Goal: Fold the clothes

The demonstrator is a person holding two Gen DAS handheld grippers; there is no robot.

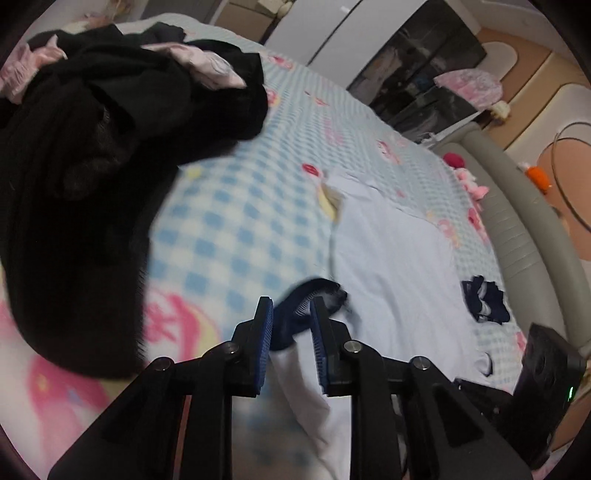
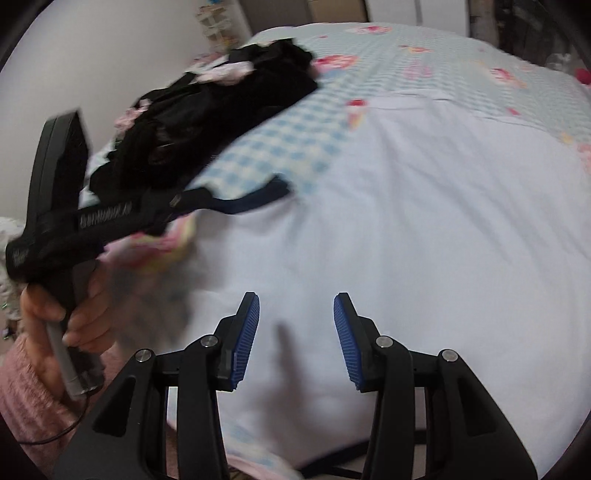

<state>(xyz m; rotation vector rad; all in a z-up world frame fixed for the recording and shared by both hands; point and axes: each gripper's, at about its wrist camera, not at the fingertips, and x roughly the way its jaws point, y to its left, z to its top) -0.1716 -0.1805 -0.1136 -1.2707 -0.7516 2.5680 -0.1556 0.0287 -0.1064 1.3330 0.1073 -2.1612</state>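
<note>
A white garment (image 1: 399,258) (image 2: 406,221) with a navy trim (image 1: 291,328) (image 2: 255,199) lies spread on the bed. My left gripper (image 1: 291,310) is shut on that navy-trimmed edge, and white cloth hangs down between its blue pads. In the right wrist view a hand (image 2: 85,317) holds the left gripper at the left, with the trim stretched out from its tip. Above the near part of the white garment my right gripper (image 2: 295,306) stands open, with nothing between its fingers.
A heap of black and pink clothes (image 1: 92,147) (image 2: 221,110) lies on the blue-checked sheet (image 1: 240,221) to the left. A small navy item (image 1: 484,301) rests near the padded grey bed edge (image 1: 517,221). A wardrobe (image 1: 332,33) stands beyond the bed.
</note>
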